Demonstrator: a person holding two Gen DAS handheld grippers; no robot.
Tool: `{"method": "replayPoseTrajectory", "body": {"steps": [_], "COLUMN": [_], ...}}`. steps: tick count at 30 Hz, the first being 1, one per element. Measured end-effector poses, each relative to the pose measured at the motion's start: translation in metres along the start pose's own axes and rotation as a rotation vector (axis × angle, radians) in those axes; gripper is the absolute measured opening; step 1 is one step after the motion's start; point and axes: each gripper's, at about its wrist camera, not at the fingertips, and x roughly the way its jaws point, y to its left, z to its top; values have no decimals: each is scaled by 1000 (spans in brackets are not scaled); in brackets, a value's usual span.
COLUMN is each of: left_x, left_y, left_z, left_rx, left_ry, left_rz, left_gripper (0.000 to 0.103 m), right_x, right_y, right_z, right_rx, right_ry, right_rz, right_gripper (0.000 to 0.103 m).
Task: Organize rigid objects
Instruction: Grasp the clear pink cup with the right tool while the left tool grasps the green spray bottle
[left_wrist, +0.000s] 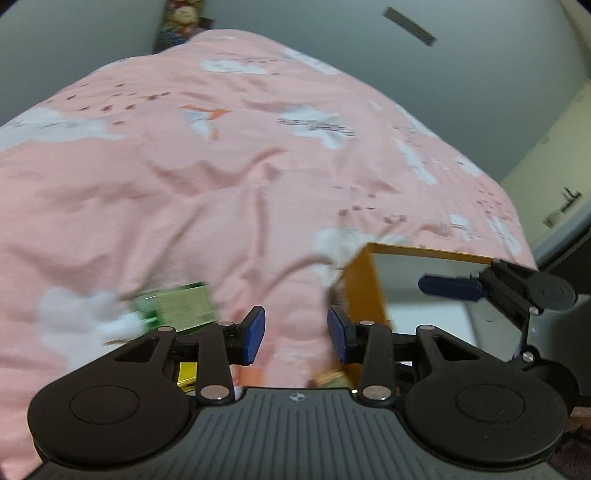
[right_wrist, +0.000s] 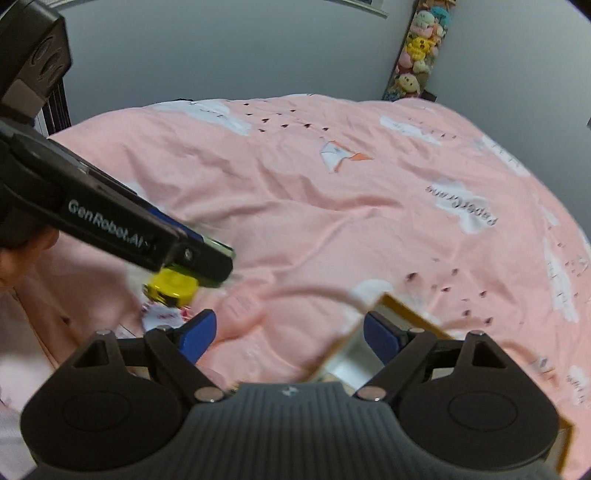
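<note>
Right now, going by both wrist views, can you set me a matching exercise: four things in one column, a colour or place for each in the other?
Things:
1. open box
2. plush toys
3. round case
4. packet

Colour or place:
a. green, lying on the bed
b. yellow
c. orange walls, white inside
d. stacked up the corner of the room

Pairs: 1-c, 2-d, 3-b, 4-a

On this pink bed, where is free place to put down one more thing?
Free: the wide pink bedspread beyond the orange box, up to the wall. Crowded: the near edge, with the yellow object, green box and both hand-held grippers.
</note>
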Motion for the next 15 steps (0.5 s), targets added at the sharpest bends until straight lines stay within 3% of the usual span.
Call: {"method": "replayPoseTrajectory", "body": {"steps": [5,9,15], "left_x": [4,9,18], "left_y": [23,27,20], "left_z": [-14,-28,-48], "left_rx": [-24,-14,34], "left_ry": [65,110,173], "left_rz": [55,52,41], "left_gripper": [45,45,45], "right_x": [33,50,55], "right_y": [16,31,50], "right_z": [0,-4,-17], "right_rx": [51,19,54], "right_ry": [55,143,232], "right_rz": [101,162,197], "right_gripper": [73,62,61]}}
